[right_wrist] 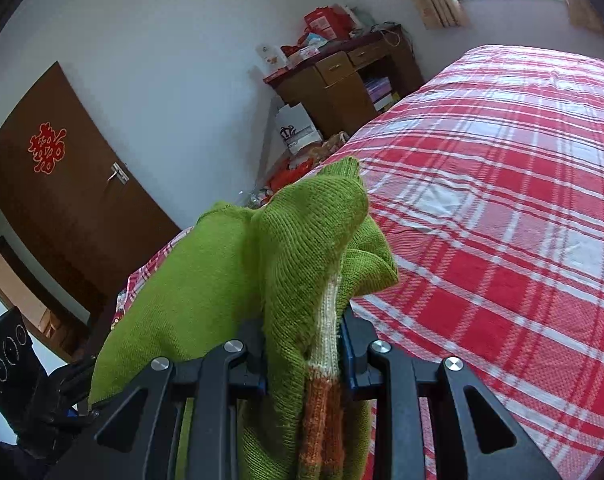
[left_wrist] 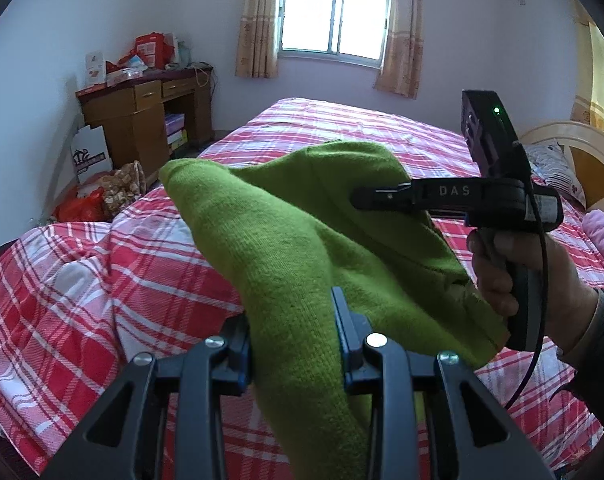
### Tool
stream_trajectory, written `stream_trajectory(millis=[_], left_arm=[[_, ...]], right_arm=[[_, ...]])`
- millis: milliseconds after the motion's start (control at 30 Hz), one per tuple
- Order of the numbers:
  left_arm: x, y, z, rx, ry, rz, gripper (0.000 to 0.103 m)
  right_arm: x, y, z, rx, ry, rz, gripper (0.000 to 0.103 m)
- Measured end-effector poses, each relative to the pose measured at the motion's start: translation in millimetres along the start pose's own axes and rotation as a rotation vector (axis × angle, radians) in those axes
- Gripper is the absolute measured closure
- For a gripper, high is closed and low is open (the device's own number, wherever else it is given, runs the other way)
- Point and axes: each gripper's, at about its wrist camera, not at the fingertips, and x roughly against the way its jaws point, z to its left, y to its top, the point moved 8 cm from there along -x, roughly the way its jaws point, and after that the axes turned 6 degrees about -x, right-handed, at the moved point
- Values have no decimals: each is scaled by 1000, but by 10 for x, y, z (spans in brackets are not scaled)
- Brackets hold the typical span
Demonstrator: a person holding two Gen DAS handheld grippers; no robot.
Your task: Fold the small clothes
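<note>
A small green knit garment (left_wrist: 298, 224) is held up above the bed between both grippers. My left gripper (left_wrist: 294, 340) is shut on one bunched end of it. My right gripper (right_wrist: 303, 344) is shut on the other end, where a white and orange striped band (right_wrist: 321, 380) shows; the garment (right_wrist: 302, 240) rises in a peak in front of its fingers. In the left wrist view the right gripper (left_wrist: 365, 197) comes in from the right, its tips against the cloth, with a hand on its handle.
A bed with a red and white plaid cover (left_wrist: 361, 128) lies below and ahead. A wooden desk (left_wrist: 142, 120) with boxes stands at the left wall, bags on the floor beside it. Pillows (left_wrist: 553, 168) lie at the right. A brown door (right_wrist: 70, 184) is behind.
</note>
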Motion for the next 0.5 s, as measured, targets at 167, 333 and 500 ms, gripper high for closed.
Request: stream_trajectory(millis=[167,333,500], left_arm=[[11,-68,108,8,15,3,70],[-8,-150,220,28,25,17,70],[-70,-270,272,41,31,53,68]], right_arm=[[-119,-25,70,6,13,25,76],[-267,-61,134,14,15,55,76],[-429,-115,98,7,19,92,76]])
